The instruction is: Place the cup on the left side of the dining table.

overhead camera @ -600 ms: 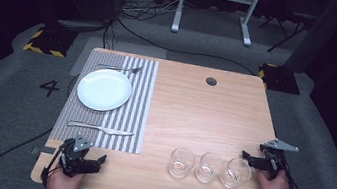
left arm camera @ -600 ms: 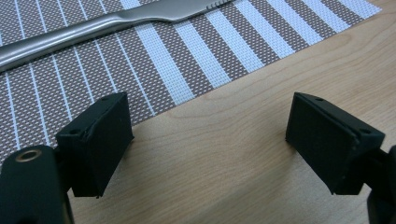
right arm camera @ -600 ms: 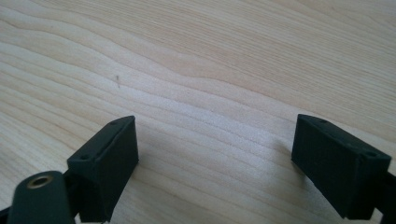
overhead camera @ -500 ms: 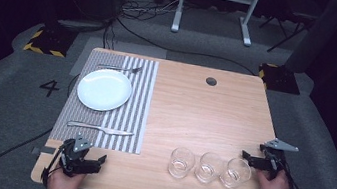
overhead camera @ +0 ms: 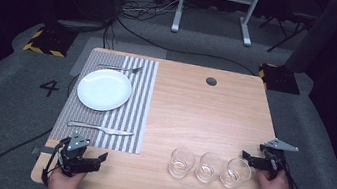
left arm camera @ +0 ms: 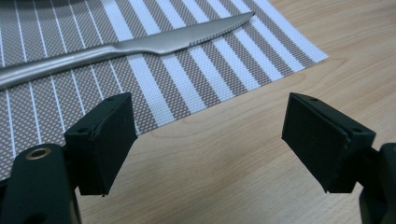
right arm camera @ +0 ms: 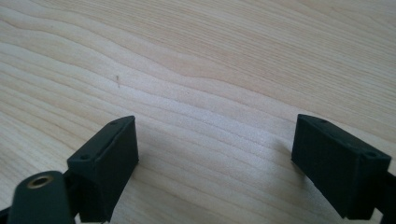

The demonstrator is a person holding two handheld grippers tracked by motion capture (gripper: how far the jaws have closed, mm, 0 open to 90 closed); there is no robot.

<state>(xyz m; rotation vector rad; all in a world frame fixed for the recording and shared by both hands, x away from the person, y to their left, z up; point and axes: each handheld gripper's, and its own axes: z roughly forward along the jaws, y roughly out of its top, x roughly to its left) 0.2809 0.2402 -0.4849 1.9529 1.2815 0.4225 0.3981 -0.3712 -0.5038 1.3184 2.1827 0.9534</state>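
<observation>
High view: left gripper (overhead camera: 96,159) low near knife (overhead camera: 100,128); right gripper (overhead camera: 250,160) beside glasses (overhead camera: 209,168); both jaws spread.

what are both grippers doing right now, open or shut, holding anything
left gripper: open, holding nothing, over the table near the knife.
right gripper: open, holding nothing.

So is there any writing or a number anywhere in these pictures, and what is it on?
"4": a dark figure on the grey floor, at, left of the table.
The yellow and black striped blocks on the floor bear warning stripes, with no words to read.
The plate, knife, three glasses and placemat carry no text.
</observation>
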